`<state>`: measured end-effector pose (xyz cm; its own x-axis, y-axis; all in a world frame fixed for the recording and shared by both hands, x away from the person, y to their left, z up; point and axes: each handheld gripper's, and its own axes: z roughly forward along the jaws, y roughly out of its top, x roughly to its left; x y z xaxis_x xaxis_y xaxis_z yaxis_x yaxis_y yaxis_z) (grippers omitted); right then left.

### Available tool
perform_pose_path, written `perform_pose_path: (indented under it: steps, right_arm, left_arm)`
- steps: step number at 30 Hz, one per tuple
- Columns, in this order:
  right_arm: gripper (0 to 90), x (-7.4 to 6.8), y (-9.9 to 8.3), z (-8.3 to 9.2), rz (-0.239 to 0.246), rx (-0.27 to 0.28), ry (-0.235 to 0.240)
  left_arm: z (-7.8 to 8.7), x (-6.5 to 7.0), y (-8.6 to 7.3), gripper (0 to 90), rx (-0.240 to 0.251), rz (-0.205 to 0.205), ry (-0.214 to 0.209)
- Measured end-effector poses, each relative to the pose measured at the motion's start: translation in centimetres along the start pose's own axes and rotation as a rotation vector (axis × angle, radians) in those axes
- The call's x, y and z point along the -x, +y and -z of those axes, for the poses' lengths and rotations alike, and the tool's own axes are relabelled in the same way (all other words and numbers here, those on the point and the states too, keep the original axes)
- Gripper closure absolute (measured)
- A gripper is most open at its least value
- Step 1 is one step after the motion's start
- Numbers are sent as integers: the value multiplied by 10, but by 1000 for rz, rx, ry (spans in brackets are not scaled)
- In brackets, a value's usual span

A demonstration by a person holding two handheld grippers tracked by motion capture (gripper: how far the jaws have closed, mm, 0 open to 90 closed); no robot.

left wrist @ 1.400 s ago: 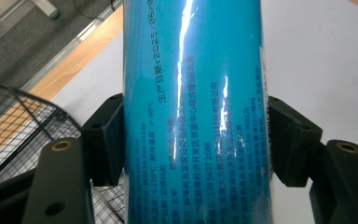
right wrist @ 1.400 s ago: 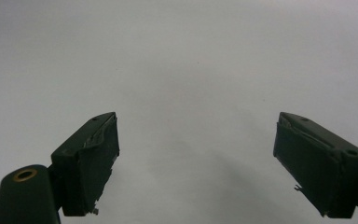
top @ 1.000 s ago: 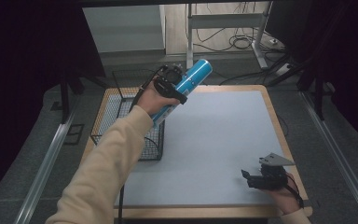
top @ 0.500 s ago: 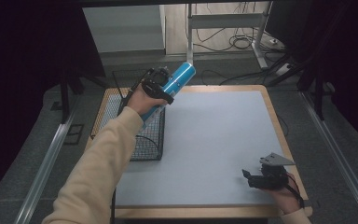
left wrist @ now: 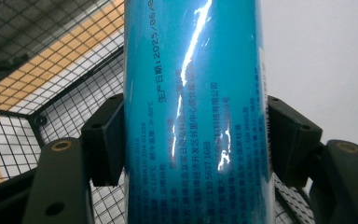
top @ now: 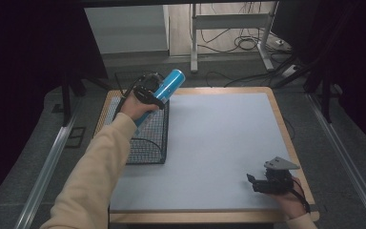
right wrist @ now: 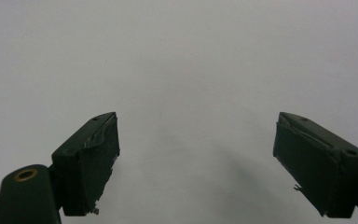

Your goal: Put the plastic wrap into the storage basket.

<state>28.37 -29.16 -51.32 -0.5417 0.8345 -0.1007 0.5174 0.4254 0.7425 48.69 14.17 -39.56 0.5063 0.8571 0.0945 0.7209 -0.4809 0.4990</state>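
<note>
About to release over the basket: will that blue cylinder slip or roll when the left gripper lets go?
The blue cylinder looks glossy, so it may slide between the left gripper pads. It is round and held tilted above the wire basket, so it would likely roll once down. It seems rigid: no denting shows at the pads.

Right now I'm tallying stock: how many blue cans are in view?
1. The blue can is clamped in the left gripper, tilted above the wire basket. Nothing shows inside the basket.
</note>
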Motion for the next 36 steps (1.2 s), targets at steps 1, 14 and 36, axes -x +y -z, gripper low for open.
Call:
perform_pose_path:
  steps: [1, 14, 36]
  right_arm:
    - [147, 0, 0, 0, 0, -1, 0]
    - [149, 0, -1, -1, 2, -6, -1]
    - [148, -4, -1, -2, 11, -14, 11]
  left_arm:
    - [-2, -2, -1, 315, -4, -1, 4]
    - [-18, -12, -1, 315, -42, 23, 22]
    - [-49, -16, -8, 309, -184, 33, 107]
